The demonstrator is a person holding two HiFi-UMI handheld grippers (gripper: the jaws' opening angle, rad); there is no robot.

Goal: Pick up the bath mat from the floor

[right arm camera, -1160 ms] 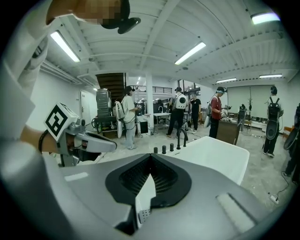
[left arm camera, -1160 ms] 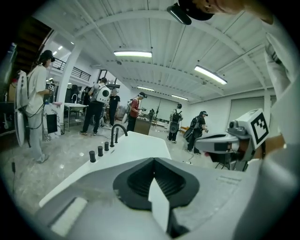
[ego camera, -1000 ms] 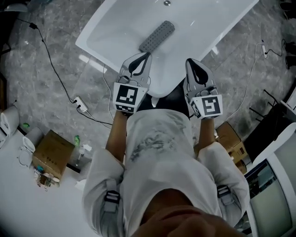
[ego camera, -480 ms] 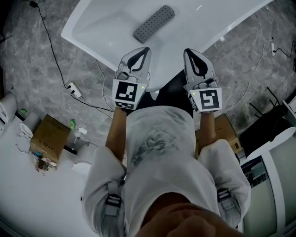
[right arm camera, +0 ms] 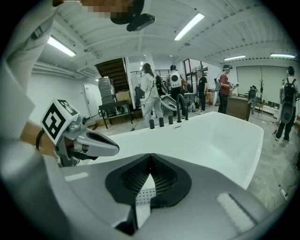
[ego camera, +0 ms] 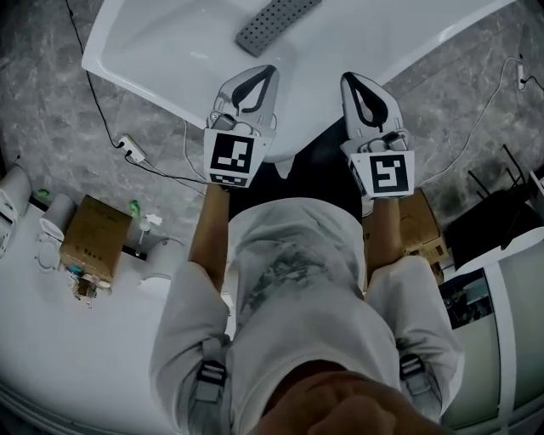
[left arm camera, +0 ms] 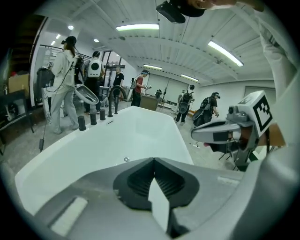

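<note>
The grey perforated bath mat [ego camera: 274,19] lies inside the white bathtub [ego camera: 170,51], at the top edge of the head view. My left gripper [ego camera: 270,70] hangs over the tub's near rim, shut and empty, its tips met [left arm camera: 153,159]. My right gripper [ego camera: 348,78] is level with it to the right, also shut on nothing [right arm camera: 150,155]. Both stop well short of the mat. Each gripper view shows the other gripper beside it over the tub: the right gripper [left arm camera: 194,135] and the left gripper [right arm camera: 115,149].
A power strip [ego camera: 129,149] with black cables lies on the grey floor left of the tub. Cardboard boxes sit at the left [ego camera: 95,238] and right [ego camera: 421,225]. Black tub fittings [right arm camera: 166,121] stand on the far rim. Several people stand beyond the tub.
The tub and mat have slid toward the top of the head view as the person shifted. Both grippers stay shut and side by side over the near rim.
</note>
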